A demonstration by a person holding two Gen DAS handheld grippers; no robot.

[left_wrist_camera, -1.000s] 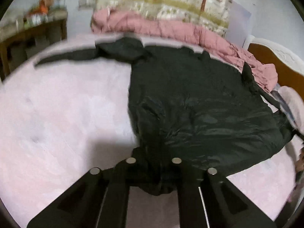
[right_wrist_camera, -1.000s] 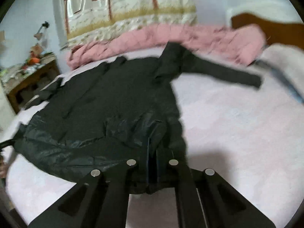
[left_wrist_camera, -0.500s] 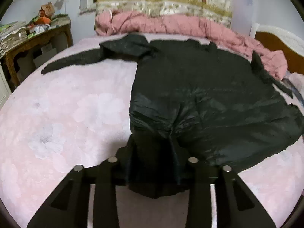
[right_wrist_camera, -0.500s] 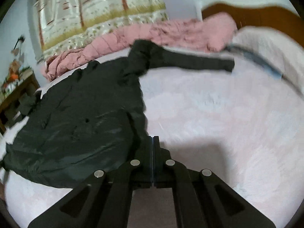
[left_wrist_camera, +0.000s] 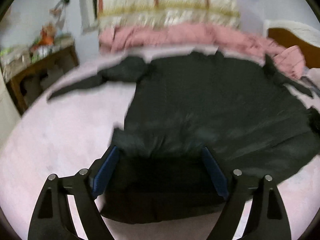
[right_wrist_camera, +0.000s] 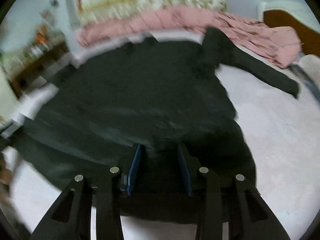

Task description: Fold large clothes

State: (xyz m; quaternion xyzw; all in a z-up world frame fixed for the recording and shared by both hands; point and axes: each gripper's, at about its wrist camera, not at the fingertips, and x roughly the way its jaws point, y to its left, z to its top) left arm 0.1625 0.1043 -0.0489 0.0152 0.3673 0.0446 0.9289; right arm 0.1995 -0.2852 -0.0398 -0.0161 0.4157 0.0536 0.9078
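On the pink bed (left_wrist_camera: 50, 144), left gripper (left_wrist_camera: 160, 150) and right gripper (right_wrist_camera: 160, 146) have just been opening, black coat (left_wrist_camera: 210, 100) hem lying released between them.

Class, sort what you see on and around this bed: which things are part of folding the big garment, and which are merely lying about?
Part of the job:
- black coat, spread on the pink bedsheet
- left gripper, jaws just opened over the hem
- right gripper, jaws just opened over the hem

Lying about:
- pink quilt
- cluttered wooden side table
- curtain
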